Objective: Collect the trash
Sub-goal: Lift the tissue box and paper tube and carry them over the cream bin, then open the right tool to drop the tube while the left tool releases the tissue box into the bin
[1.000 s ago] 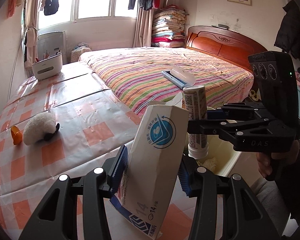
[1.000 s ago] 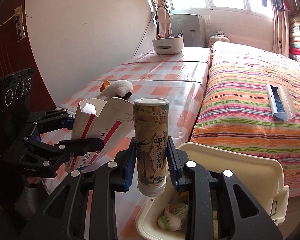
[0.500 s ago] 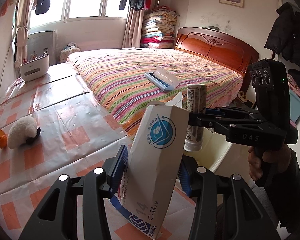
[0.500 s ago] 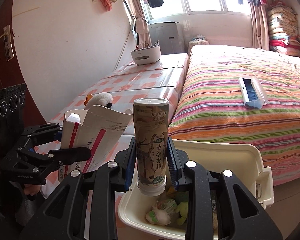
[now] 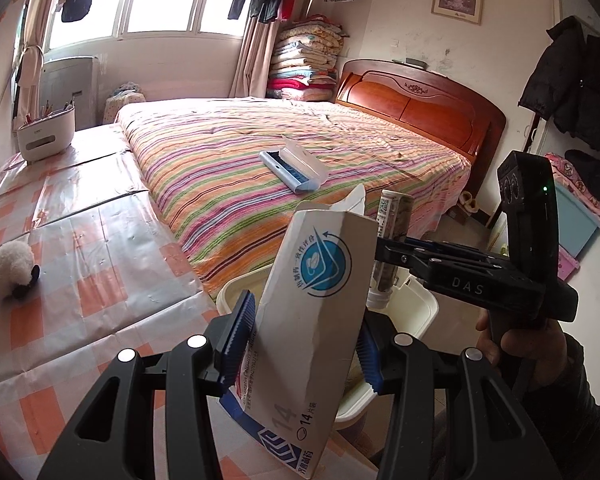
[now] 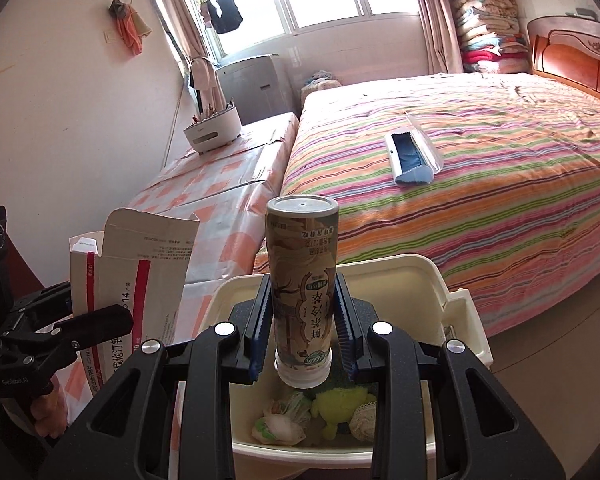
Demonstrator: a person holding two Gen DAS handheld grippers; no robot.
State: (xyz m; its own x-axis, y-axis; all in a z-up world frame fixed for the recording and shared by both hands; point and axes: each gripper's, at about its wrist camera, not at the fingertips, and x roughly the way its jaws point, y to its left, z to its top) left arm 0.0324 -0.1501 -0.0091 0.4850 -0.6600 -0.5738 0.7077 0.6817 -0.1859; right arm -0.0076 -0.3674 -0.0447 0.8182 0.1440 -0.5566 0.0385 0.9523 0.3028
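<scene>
My left tool grips an opened medicine carton, printed "14" beside Chinese text under a blue round logo. My right tool clamps a milk-tea bottle upside down over the cream trash bin. "DAS" reads on that tool only in the left view. Only the right view shows wrappers and a yellow toy inside the bin.

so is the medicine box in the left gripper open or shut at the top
Open. The medicine box, clamped in the left gripper, has its top flap standing up, and the right wrist view shows into its mouth.
</scene>
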